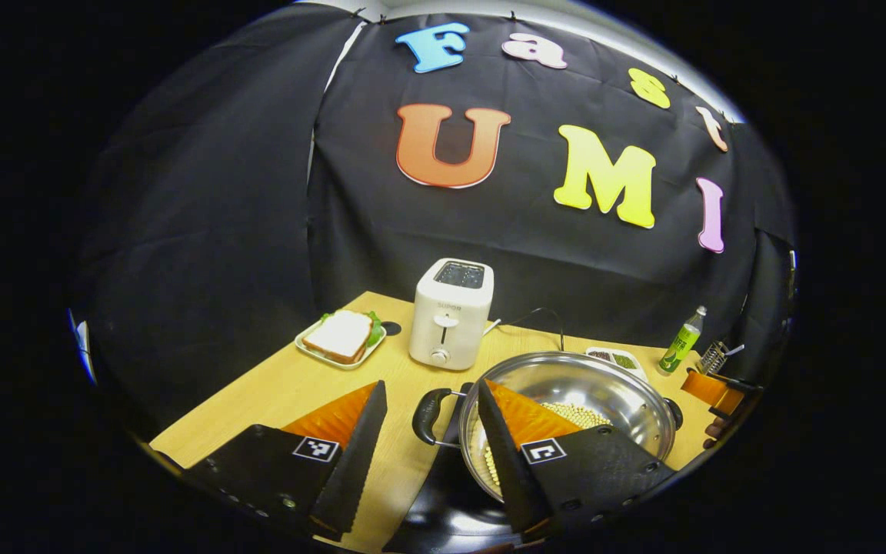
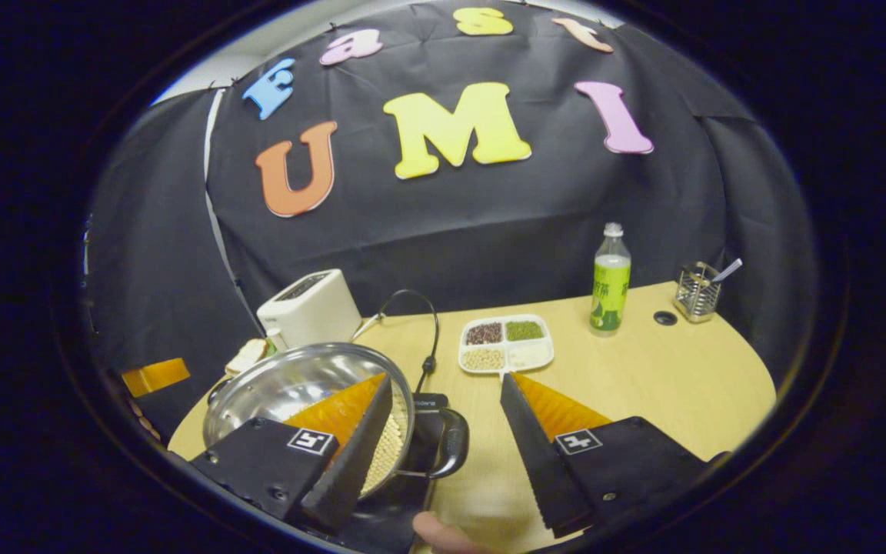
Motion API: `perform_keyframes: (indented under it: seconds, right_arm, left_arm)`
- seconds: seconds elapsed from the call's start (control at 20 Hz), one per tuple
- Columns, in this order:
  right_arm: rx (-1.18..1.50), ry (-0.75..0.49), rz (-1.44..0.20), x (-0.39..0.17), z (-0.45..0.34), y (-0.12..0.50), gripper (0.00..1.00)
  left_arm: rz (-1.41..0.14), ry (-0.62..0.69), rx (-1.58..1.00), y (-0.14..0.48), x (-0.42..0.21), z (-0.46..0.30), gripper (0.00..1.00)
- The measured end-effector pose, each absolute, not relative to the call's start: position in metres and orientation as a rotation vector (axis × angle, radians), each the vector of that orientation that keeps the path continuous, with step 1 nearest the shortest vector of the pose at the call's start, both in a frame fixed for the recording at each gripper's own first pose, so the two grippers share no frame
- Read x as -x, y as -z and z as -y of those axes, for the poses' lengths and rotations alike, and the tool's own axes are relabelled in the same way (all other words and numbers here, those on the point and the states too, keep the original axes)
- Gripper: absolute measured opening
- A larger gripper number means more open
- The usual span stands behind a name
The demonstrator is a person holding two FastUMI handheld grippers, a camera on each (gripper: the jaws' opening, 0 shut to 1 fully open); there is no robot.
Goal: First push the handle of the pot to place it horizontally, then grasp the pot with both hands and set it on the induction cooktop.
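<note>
A: Item 1, stainless pot w/ two black loop handles, holding pale beans. Location?
B: On the black induction cooktop, near front edge of the wooden table. Left gripper view: one loop handle pokes out toward the gap between the fingers. Right gripper view: pot at lower left, its other handle between that gripper's fingers.
A: Item 2, left gripper?
B: Jaws wide apart, straddling the handle and pot rim; one finger lies over the pot's inside, the other over bare table. Contact w/ handle: can't tell.
A: Item 3, right gripper?
B: Also spread wide, one finger over the pot's bowl, the other over the table. Not closed on the handle. A fingertip of the person shows at bottom edge.
A: Misc. stock?
B: White toaster at back, cord trailing toward the cooktop. Sandwich w/ lettuce on a small tray left of toaster. Divided white tray w/ dark, green and pale beans, behind the pot. Green-label bottle upright beside it. Wire holder w/ a utensil, far corner, well apart from the pot
</note>
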State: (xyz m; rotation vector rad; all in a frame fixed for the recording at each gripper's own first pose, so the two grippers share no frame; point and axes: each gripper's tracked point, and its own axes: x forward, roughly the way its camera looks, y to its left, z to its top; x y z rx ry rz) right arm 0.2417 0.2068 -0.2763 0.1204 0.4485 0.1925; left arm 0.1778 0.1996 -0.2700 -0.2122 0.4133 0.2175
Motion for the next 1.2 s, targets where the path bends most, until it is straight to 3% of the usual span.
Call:
perform_keyframes:
  seconds: [0.05, 0.25, 0.4, 1.0, 1.05, 1.1, 1.2]
  right_arm:
    - [-0.113, -0.192, -0.432, -0.234, -0.201, 0.269, 0.93]
    - [-0.073, -0.196, -0.358, -0.198, -0.176, 0.238, 0.97]
    - [-0.063, -0.177, -0.308, -0.167, -0.153, 0.215, 0.96]
    - [-0.056, -0.112, -0.079, -0.060, -0.067, 0.093, 0.96]
    - [-0.053, -0.100, -0.055, -0.052, -0.059, 0.082, 0.96]
    - [-0.052, -0.084, -0.031, -0.044, -0.051, 0.073, 0.96]
    - [-0.077, -0.074, 0.008, -0.024, -0.043, 0.059, 0.96]
  left_arm:
    - [-0.399, -0.228, 0.214, 0.261, -0.173, -0.199, 0.77]
    - [-0.364, -0.185, 0.205, 0.239, -0.151, -0.172, 0.82]
    - [-0.326, -0.152, 0.194, 0.215, -0.135, -0.150, 0.92]
    - [0.010, -0.044, 0.116, 0.059, -0.062, -0.078, 0.93]
    - [0.026, -0.054, 0.093, 0.049, -0.054, -0.078, 0.80]
    - [0.039, -0.061, 0.078, 0.043, -0.046, -0.076, 0.94]
    - [0.057, -0.041, 0.078, 0.033, -0.031, -0.062, 0.94]
